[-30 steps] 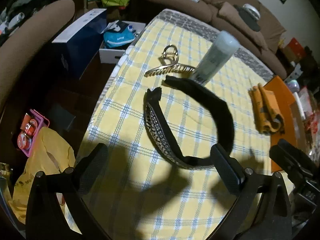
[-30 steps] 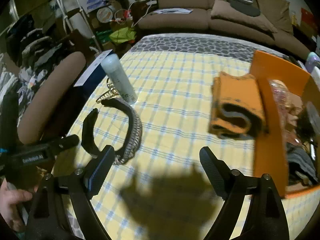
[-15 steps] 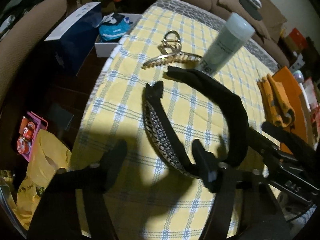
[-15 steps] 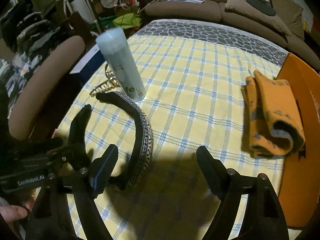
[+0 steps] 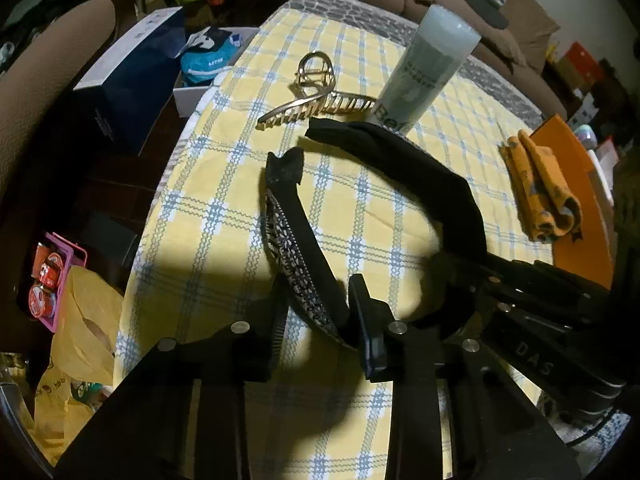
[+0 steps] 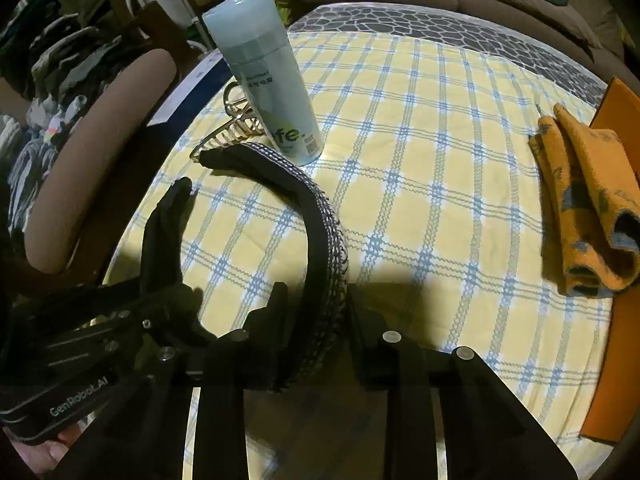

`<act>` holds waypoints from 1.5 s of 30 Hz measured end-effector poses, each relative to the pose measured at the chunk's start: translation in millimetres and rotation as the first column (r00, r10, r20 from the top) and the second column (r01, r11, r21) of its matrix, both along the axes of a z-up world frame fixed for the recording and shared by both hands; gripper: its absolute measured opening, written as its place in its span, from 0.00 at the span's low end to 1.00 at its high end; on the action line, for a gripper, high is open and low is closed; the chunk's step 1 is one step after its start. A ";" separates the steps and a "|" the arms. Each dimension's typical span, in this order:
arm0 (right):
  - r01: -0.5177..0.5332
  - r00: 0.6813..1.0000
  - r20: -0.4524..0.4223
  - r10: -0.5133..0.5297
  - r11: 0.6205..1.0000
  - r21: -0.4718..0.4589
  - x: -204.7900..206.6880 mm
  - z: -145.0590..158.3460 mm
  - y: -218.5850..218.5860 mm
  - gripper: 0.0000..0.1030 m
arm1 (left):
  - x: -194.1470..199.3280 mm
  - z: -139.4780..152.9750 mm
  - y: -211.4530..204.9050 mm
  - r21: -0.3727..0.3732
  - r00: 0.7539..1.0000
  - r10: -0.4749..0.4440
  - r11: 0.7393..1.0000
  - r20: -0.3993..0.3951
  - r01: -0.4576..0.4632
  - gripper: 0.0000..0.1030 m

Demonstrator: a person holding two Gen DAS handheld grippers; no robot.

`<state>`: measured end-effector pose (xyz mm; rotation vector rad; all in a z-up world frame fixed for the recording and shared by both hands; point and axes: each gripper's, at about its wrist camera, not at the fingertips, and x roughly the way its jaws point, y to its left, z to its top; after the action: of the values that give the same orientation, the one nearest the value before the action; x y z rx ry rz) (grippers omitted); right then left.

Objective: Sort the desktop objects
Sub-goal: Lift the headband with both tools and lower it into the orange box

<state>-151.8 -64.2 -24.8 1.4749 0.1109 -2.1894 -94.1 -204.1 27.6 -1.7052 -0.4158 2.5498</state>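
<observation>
Both tools had just been closing on the black headband (image 5: 448,192), which lay on the yellow-checked tabletop (image 5: 224,200). L tool (image 5: 316,312) pinched its left leg near the bend; R tool (image 6: 316,320) clamped the right leg. Gold claw clip (image 5: 316,100) and pale bottle (image 6: 268,80) sat just beyond the band's tips; orange cloth (image 6: 584,208) well apart, w/ an orange box (image 6: 612,320) beside it.

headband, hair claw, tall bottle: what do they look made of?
Headband: looks fabric-covered, matte black inside, with a woven black-and-white band on the outer face.
Hair claw: glossy gold, with bright highlights; metal or metallised plastic, cannot tell.
Bottle: pale blue-green, satin sheen, printed lettering; probably plastic.
</observation>
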 end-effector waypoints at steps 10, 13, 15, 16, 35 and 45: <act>-0.006 0.999 -0.032 0.005 0.999 -0.032 18.5 32.6 26.3 0.25 | 25.6 41.6 10.1 0.056 0.994 -0.004 0.998 -0.107 0.010 0.26; 0.003 0.998 -0.059 -0.005 0.999 -0.035 25.6 49.3 43.1 0.25 | 27.7 55.6 26.2 0.057 0.991 -0.027 0.998 -0.130 0.034 0.26; 0.015 0.997 -0.074 -0.018 0.999 -0.041 28.7 59.9 56.7 0.25 | 28.3 62.7 40.2 0.062 0.990 -0.043 0.997 -0.137 0.052 0.26; 0.021 0.996 -0.082 -0.024 0.999 -0.043 30.0 64.9 64.0 0.25 | 27.8 66.5 49.4 0.062 0.988 -0.058 0.996 -0.140 0.067 0.26; 0.276 0.946 -0.167 -0.279 0.960 -0.040 27.4 124.4 286.2 0.25 | -14.9 100.4 282.1 0.052 0.931 -0.339 0.936 -0.134 0.348 0.26; 0.373 0.918 -0.137 -0.372 0.928 -0.020 5.9 96.8 360.9 0.25 | -40.5 70.0 368.2 -0.016 0.901 -0.429 0.903 -0.063 0.429 0.26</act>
<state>-145.9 296.7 72.0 1.4395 -0.1295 -2.5964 -134.5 164.2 97.7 -1.5027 -0.0229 2.2713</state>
